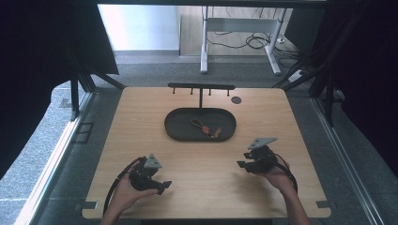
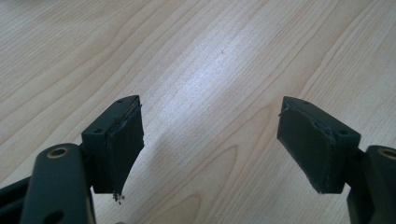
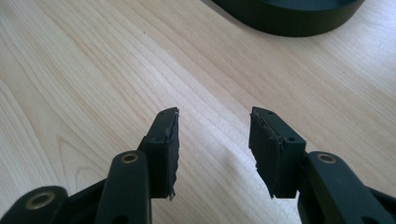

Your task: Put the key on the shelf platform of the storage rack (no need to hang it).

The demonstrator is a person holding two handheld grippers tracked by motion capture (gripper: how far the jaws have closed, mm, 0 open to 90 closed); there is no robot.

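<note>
Tray (image 1: 174,127) with small, hard-to-identify reddish tangle (image 1: 206,129) inside.

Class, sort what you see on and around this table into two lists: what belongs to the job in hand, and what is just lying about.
Belongs to the job:
- left tongs, open
- right tongs, open
- dark oval tray
- small red-and-yellow item in the tray
- black hook rack behind it

Just lying about:
- dark round disc
- white desk frame and floor cables
</note>
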